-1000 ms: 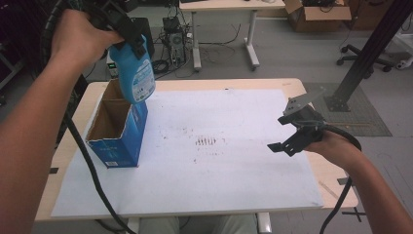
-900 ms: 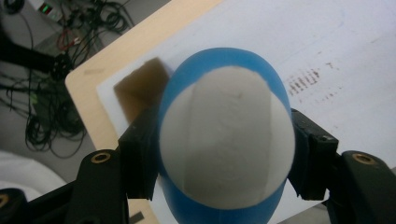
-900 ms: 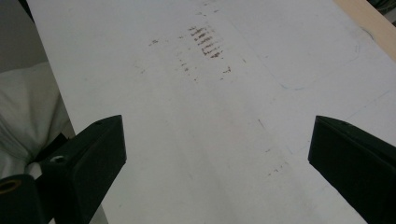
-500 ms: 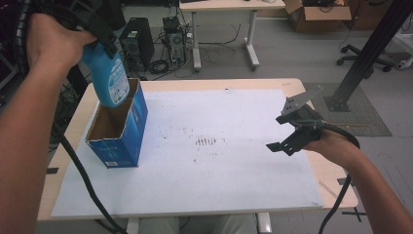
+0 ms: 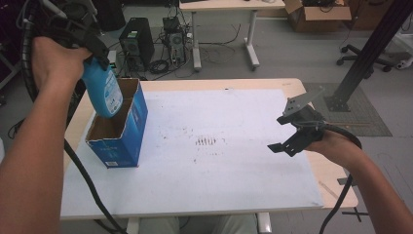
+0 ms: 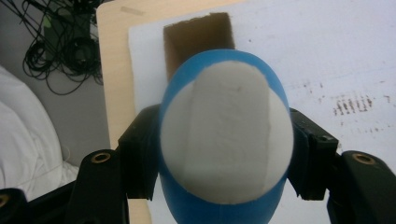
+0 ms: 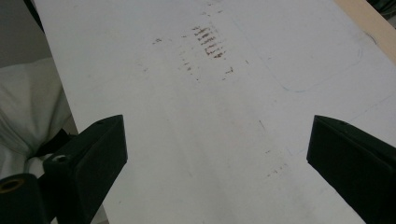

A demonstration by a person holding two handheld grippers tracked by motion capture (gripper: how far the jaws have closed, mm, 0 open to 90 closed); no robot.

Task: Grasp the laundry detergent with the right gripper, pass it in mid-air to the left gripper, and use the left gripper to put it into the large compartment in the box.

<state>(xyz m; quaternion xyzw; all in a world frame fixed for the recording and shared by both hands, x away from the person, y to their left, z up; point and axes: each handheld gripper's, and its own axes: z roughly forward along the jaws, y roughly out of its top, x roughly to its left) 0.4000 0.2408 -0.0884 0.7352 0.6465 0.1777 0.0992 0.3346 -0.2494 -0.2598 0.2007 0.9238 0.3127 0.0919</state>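
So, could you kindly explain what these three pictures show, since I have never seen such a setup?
No robot here: a person holds a black two-jaw gripper in each hand. The high view looks down on a wooden table covered by a white sheet. The other two pictures come from cameras riding on the grippers, looking along their jaws. The left gripper is shut on a blue plastic bottle with a white label, held above an open blue cardboard box standing at the table's left. The right gripper hangs open and holds nothing, above the sheet, which bears small dark marks.
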